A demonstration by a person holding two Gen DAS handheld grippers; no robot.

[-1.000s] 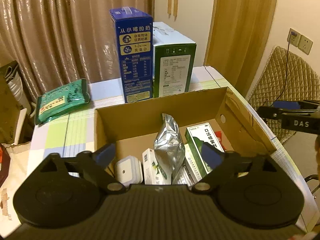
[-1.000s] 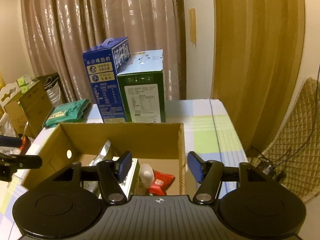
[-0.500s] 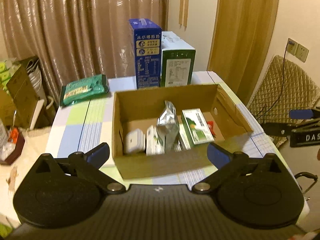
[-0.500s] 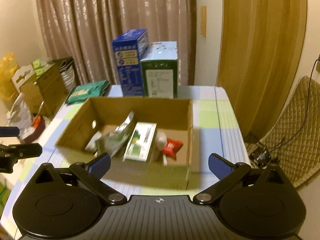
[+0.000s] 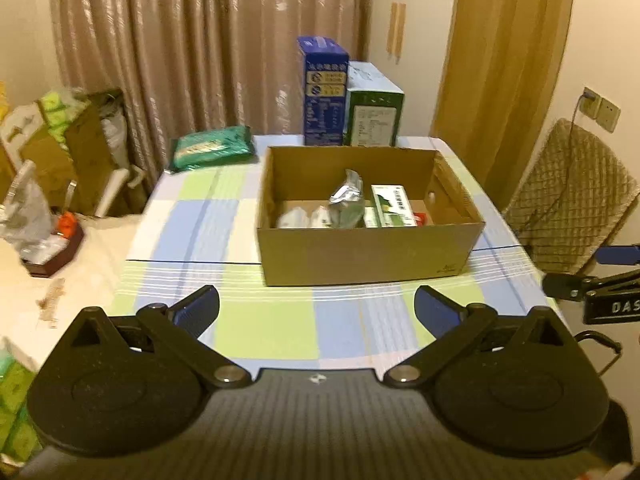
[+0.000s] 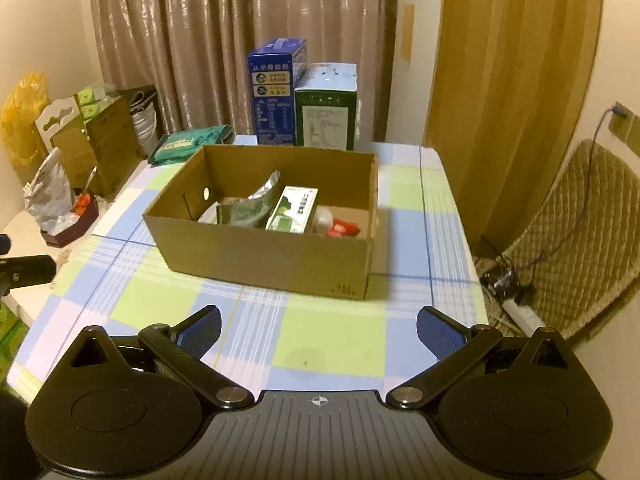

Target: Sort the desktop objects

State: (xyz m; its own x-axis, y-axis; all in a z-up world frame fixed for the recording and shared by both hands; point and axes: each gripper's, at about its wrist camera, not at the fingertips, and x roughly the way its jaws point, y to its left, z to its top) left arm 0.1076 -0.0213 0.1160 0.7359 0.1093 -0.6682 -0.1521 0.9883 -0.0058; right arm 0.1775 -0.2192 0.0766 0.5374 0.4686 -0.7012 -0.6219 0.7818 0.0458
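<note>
An open cardboard box (image 5: 368,256) (image 6: 264,256) stands on the checked tablecloth (image 5: 280,328) (image 6: 328,344). Inside lie a silver foil pouch (image 5: 346,196) (image 6: 256,204), a green and white carton (image 5: 392,204) (image 6: 294,208), white packets (image 5: 304,216) and a red item (image 6: 344,227). My left gripper (image 5: 316,312) is open and empty, well back from the box's near wall. My right gripper (image 6: 318,330) is open and empty, also back from the box. The right gripper's tip shows at the right edge of the left wrist view (image 5: 592,284).
A blue carton (image 5: 322,92) (image 6: 276,92) and a green carton (image 5: 372,114) (image 6: 326,108) stand behind the box. A green packet (image 5: 212,152) (image 6: 186,146) lies at the back left. A side table with clutter (image 5: 44,240) is on the left, a quilted chair (image 5: 572,200) (image 6: 580,240) on the right.
Both grippers have pulled back and up from over the box, and their jaws have opened wider. The box and its contents now lie farther away.
</note>
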